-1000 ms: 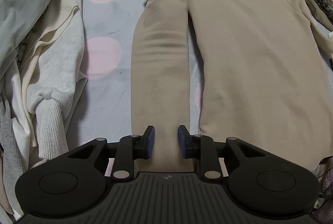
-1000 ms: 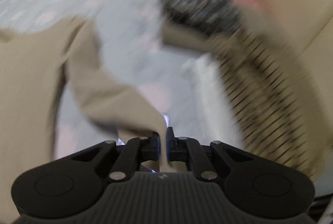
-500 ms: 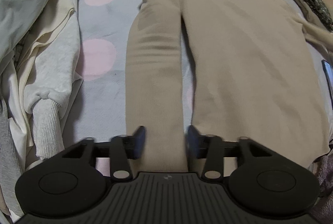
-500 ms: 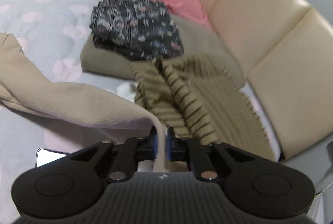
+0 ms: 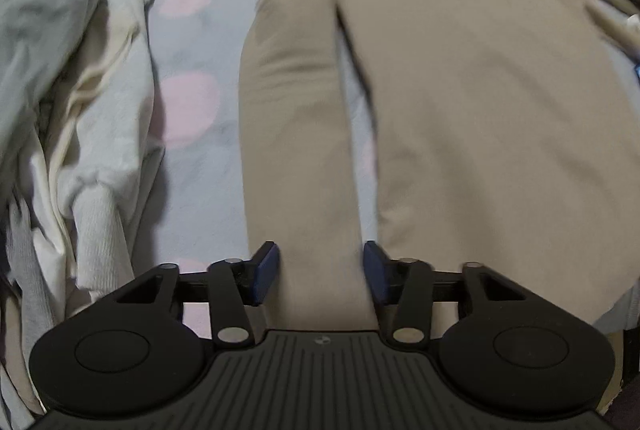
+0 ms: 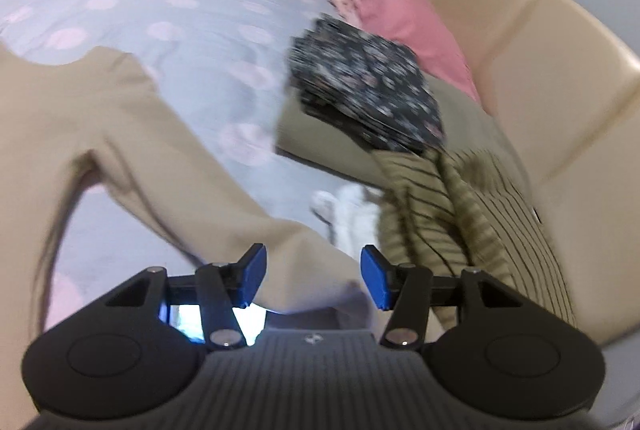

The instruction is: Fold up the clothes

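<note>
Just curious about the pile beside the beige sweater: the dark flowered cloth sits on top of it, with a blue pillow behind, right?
Nearly. The dark flowered cloth does top the folded pile beside the beige sweater, but the pillow behind is pink, as the right wrist view shows.

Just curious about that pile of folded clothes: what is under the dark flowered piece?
The dark flowered piece lies on a folded olive garment, with a striped one spilling from beneath its near edge. How many more layers are stacked below is covered.
</note>
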`<state>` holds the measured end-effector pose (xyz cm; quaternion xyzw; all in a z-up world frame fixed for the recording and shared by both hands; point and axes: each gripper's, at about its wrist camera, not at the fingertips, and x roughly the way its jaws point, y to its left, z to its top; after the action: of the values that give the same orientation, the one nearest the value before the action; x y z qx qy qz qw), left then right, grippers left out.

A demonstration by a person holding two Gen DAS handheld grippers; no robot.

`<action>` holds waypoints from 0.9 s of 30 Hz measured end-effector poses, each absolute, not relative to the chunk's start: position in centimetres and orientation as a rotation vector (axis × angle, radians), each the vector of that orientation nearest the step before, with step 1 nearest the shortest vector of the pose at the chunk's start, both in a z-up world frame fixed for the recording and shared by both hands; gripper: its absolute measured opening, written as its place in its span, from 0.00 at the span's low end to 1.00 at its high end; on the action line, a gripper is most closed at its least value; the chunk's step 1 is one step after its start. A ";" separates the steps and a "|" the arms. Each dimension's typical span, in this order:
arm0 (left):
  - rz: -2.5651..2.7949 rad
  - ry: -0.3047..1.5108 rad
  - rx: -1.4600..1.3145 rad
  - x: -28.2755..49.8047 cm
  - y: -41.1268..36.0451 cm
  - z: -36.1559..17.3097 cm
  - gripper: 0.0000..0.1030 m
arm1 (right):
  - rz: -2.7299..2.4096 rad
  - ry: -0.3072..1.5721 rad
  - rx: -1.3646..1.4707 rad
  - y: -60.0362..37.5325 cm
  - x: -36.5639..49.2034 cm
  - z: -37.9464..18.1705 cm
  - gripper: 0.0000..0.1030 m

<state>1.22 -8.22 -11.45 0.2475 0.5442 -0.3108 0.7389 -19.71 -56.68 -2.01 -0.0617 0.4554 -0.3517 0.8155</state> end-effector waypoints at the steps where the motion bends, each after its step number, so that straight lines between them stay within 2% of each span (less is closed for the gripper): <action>1: -0.673 1.202 0.548 1.3 -8.1 -11.8 0.23 | -0.739 0.971 -0.135 -56.4 -19.4 -2.1 0.54; 3: -0.672 1.190 0.524 1.5 -7.7 -11.3 0.05 | -0.727 0.976 -0.138 -56.0 -19.1 -2.2 0.54; 7: -0.670 1.151 0.412 2.4 -6.2 -8.7 0.04 | -0.732 0.987 -0.133 -56.0 -18.9 -2.5 0.54; 13: -0.625 1.010 0.138 6.0 -2.2 -1.0 0.04 | -0.747 1.010 -0.087 -56.8 -18.8 -3.1 0.54; 21: -0.489 0.877 0.059 14.1 0.2 5.1 0.04 | -0.726 1.019 -0.087 -56.6 -17.9 -3.5 0.54; 24: -0.404 0.894 0.044 16.9 1.0 4.6 0.04 | -0.717 1.021 -0.097 -56.4 -17.8 -3.6 0.54; 27: -0.315 0.941 0.078 19.7 2.0 2.0 0.04 | -0.715 1.029 -0.102 -56.5 -17.7 -3.8 0.54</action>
<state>19.68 2.00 1.97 0.0376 0.4513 -0.1509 0.8787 -17.68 -56.51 -3.82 -0.0475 0.4814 -0.3346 0.8087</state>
